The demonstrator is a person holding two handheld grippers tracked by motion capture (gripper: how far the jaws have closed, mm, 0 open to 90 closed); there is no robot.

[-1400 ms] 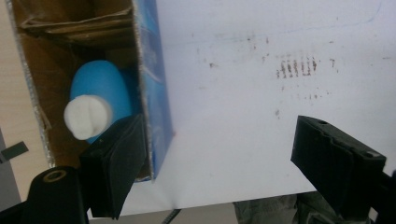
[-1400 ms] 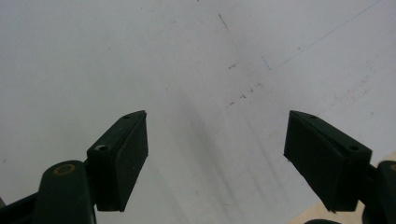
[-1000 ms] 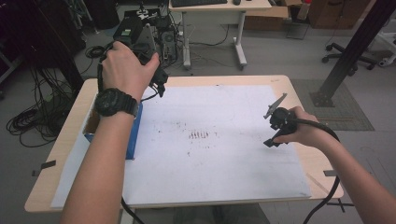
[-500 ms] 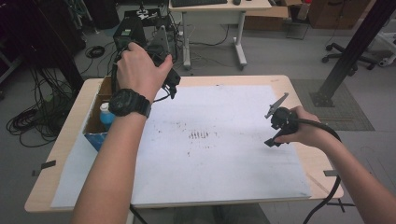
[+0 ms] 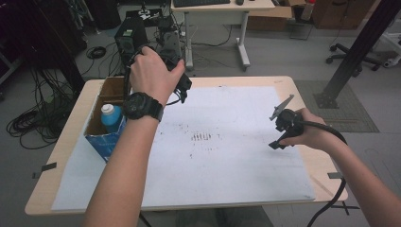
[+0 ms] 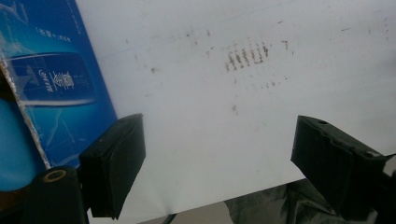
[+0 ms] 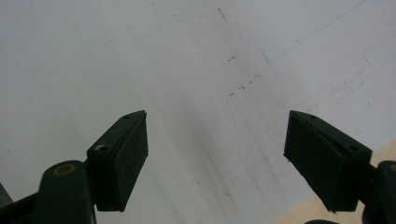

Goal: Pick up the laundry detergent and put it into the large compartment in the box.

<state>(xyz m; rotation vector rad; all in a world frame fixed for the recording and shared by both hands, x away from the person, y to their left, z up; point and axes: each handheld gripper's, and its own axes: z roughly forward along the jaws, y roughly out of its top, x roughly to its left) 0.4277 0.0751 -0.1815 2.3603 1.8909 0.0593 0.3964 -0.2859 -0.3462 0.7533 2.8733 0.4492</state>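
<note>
Open-topped blue cardboard box point(image 5: 105, 141) stands at the left edge of the large white paper sheet point(image 5: 227, 161) that covers the pale wooden table point(image 5: 309, 163). Box's long axis runs from the near side of the table toward the far side, roughly along the sheet's left edge; its opening faces up. Upright inside it: a blue plastic bottle with a white cap point(image 5: 111, 117), cap pointing up, at the near end of the box.

Left gripper point(image 5: 183, 88) is held just right of the box's far end, above the sheet. Jaws stand apart, nothing between them; in the left gripper view the blue printed box wall point(image 6: 56, 79) lies just beside the left jaw.

Right gripper point(image 5: 281, 128) is well apart from the box, over the sheet's right part near the table's right edge. Jaws wide, empty.

Sheet between box and right gripper is bare apart from a smudged patch of dark marks point(image 5: 202, 137): open room there.
</note>
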